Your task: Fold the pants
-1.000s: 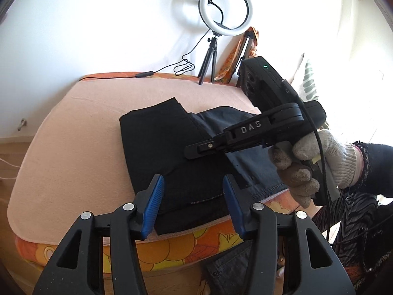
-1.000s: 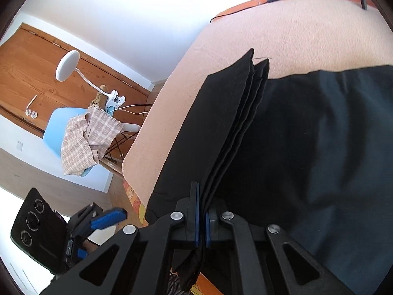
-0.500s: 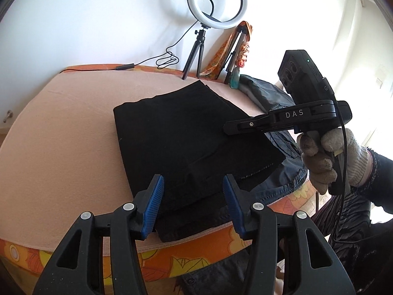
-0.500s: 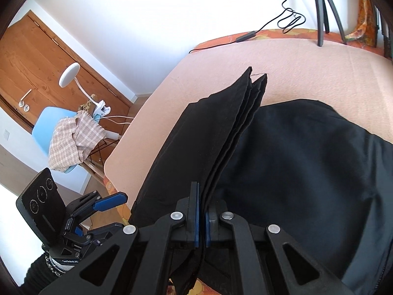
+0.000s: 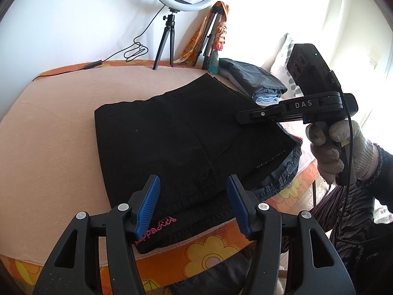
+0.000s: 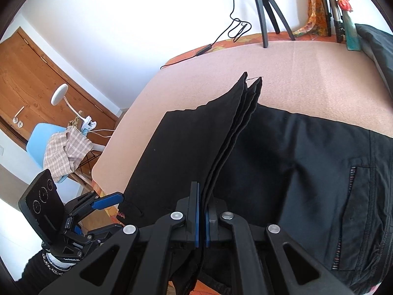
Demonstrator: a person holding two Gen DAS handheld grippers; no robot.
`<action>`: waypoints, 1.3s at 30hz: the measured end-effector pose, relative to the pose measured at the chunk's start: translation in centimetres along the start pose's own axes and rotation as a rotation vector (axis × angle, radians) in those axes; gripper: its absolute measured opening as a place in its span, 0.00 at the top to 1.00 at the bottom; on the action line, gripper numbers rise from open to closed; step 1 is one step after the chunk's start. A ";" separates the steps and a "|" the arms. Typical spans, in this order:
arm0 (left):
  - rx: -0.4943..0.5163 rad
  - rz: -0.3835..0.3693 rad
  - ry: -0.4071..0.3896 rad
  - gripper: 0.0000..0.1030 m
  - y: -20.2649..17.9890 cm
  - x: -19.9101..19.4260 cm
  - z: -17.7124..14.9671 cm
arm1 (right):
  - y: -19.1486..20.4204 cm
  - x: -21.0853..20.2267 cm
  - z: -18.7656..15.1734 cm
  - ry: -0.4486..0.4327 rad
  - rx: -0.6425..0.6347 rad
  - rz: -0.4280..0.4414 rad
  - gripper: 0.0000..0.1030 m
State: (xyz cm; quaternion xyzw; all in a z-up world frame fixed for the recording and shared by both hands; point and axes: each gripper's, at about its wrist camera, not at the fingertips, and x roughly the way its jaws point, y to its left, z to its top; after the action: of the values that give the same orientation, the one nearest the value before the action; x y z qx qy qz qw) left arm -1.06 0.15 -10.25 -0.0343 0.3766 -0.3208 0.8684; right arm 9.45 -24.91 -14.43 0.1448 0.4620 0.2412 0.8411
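Pinching black pants point(image 6: 186, 152), right hand-held gripper point(image 6: 202, 217), left hand-held gripper point(image 5: 192, 205) opening, empty.

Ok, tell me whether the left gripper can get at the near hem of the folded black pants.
Probably yes: the left gripper is opening, nothing between its pads, and the folded black pants hem lies uncovered just ahead.

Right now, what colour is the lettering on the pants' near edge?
Pink, on the black pants; the lettering shows best in the left wrist view.

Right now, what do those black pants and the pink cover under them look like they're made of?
Black pants: matte woven cloth, probably cotton or a blend; stitched seams show, and thin layers hold crisp edges. Pink cover: soft fuzzy fabric, maybe fleece; its surface looks napped and dull.
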 end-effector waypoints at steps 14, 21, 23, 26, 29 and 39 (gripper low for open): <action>0.070 0.029 0.024 0.40 -1.9 1.7 1.0 | -7.0 -5.8 -2.7 -0.073 0.113 -0.070 0.99; 0.143 -0.005 0.064 0.40 -3.9 4.1 1.3 | -9.9 -7.1 -3.5 -0.084 0.172 -0.077 0.99; 0.138 -0.019 0.087 0.40 -4.0 4.8 1.1 | -10.7 -6.8 -3.8 -0.071 0.183 -0.084 0.99; 0.121 -0.021 0.114 0.40 -3.6 5.7 0.8 | -11.5 -6.7 -4.3 -0.060 0.194 -0.101 0.99; 0.105 -0.018 0.135 0.40 -3.3 6.3 0.6 | -12.4 -7.0 -4.5 -0.064 0.201 -0.116 0.99; 0.128 -0.010 0.162 0.40 -3.2 6.8 0.0 | -13.9 -6.2 -5.4 -0.033 0.204 -0.189 1.00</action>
State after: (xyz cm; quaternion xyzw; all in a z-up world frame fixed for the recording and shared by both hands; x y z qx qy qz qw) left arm 0.70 -6.37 -13.56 0.0454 0.4243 -0.3501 0.8339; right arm 5.85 -39.83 -19.39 0.1895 0.4818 0.1104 0.8484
